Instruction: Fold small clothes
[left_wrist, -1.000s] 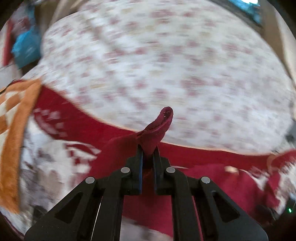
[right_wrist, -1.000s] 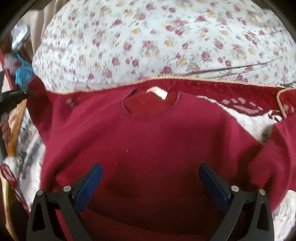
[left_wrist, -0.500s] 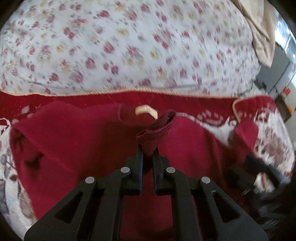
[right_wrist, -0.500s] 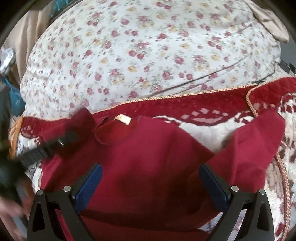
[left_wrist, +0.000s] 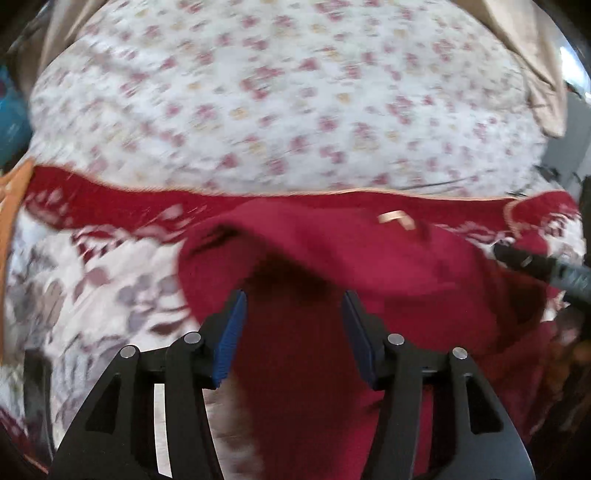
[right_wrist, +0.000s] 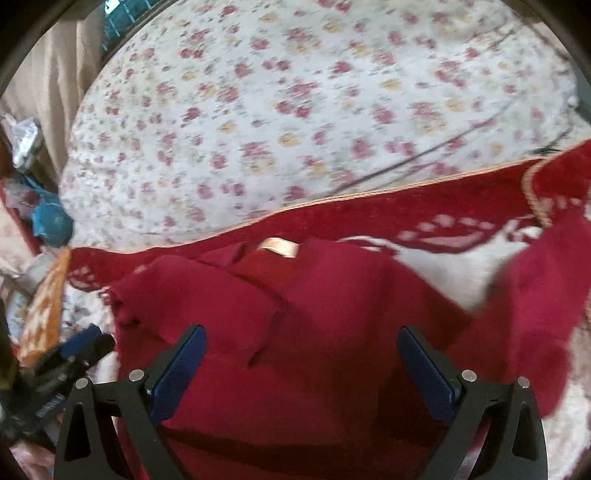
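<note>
A small dark red sweater lies flat on a red and white patterned blanket, its neck label at the far side. Its left sleeve lies folded across the body; the right sleeve spreads out to the right. My left gripper is open and empty just above the sweater. My right gripper is open and empty, low over the sweater's body. The left gripper also shows at the left edge of the right wrist view.
A white quilt with red flowers covers the far half of the bed. An orange-edged cloth and a blue bag lie to the left. A beige cloth lies at the far right.
My left gripper carried the sleeve cuff rightward over the sweater's body, then opened and let it go. The sleeve now lies folded across the body. The right gripper stayed open.
</note>
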